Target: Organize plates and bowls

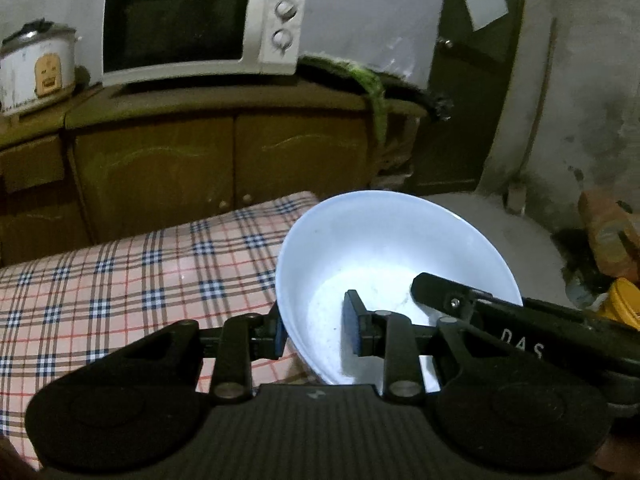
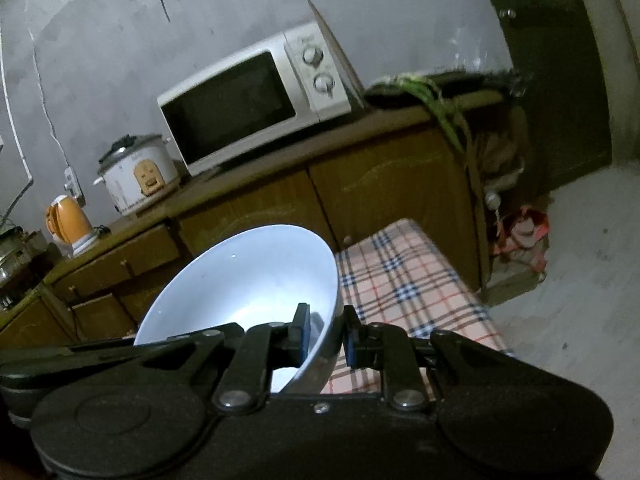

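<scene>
A white bowl (image 1: 384, 240) hangs tilted in the air above the checked tablecloth (image 1: 120, 280), held from both sides. My left gripper (image 1: 314, 332) is shut on the bowl's left wall, one pad inside and one outside. The right gripper's finger (image 1: 448, 296) reaches into the bowl from the right. In the right wrist view the same bowl (image 2: 248, 276) sits at centre left. My right gripper (image 2: 326, 336) is shut on its right wall, pinching the rim between both pads. The left gripper's black body (image 2: 100, 352) shows at the lower left.
Behind the table stands a wooden cabinet (image 1: 200, 152) with a white microwave (image 1: 200, 28) and a rice cooker (image 1: 36, 68) on top. An orange kettle (image 2: 70, 220) sits further left. A dark door (image 1: 472, 80) and bare floor (image 2: 580, 280) lie to the right, with bags (image 1: 608, 236) on the floor.
</scene>
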`<state>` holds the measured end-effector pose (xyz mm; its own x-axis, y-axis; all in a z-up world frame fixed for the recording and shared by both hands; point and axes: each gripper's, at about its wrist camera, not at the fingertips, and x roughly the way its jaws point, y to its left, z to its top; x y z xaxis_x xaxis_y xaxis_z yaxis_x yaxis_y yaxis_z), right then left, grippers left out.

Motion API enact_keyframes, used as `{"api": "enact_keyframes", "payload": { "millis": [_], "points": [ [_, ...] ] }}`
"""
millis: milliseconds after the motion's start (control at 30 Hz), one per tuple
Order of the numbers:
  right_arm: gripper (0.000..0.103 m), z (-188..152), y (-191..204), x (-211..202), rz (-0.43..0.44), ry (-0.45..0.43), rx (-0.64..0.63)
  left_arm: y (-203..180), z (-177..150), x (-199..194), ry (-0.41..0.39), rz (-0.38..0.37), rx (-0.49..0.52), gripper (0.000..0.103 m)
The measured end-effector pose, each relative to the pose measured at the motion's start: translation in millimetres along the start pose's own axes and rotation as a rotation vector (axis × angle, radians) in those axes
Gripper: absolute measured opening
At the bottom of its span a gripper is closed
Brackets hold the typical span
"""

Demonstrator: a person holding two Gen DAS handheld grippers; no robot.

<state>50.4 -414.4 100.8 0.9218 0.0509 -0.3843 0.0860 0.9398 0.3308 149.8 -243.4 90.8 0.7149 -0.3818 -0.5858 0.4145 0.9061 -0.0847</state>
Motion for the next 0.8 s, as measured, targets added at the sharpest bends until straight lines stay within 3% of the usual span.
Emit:
{"api": "enact_keyframes", "payload": {
  "millis": [333,800],
  "points": [
    [0.023,-5,13,-56,0.009,-0.043,-0.032,-12,-14,-41,-0.039,0.007,0.008,0.030],
    [0.023,-41,44,-78,0.046,-0.024,-0.048,0,-46,-77,-0.049,0.056,-0.018,0.030]
  ]
}}
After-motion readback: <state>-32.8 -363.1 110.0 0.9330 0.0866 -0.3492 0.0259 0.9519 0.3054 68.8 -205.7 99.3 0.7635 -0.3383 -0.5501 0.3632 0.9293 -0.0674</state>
